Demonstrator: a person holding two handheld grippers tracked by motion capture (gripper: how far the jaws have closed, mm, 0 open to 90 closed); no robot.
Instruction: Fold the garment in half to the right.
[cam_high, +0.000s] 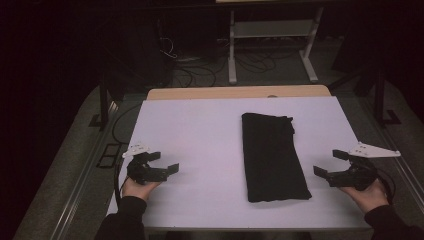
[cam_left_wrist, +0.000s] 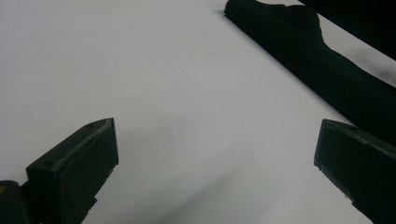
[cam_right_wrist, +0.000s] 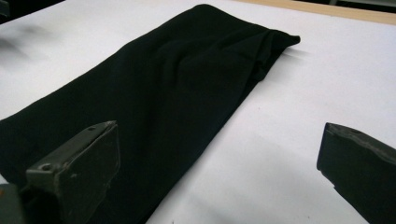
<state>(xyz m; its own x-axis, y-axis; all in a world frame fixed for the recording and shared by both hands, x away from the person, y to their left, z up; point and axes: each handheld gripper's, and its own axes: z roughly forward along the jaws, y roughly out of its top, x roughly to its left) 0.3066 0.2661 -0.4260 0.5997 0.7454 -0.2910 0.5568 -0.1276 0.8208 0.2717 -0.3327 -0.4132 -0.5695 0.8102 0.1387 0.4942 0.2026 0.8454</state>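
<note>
Black cloth (cam_high: 272, 157) right of centre in the high view, lying flat on the white desk (cam_high: 200, 130) as a long narrow strip running from mid-frame down toward the lower edge. Already folded lengthwise, by the look of it, with a slight bunching at the far end, upper right of the strip. Probably one or more cross folds left to make, if a compact bundle is the aim.

Left claw (cam_high: 162, 167) at lower left of the high view, jaws apart, holding nothing, well apart from the cloth. Right claw (cam_high: 332, 165) at lower right, jaws likewise spread wide and empty, near the strip's right edge but not touching.

In the right gripper view, cloth (cam_right_wrist: 154, 107) spread across the left and centre. In the left gripper view, cloth (cam_left_wrist: 317, 60) at upper right. No grasp begun yet on either side.
</note>
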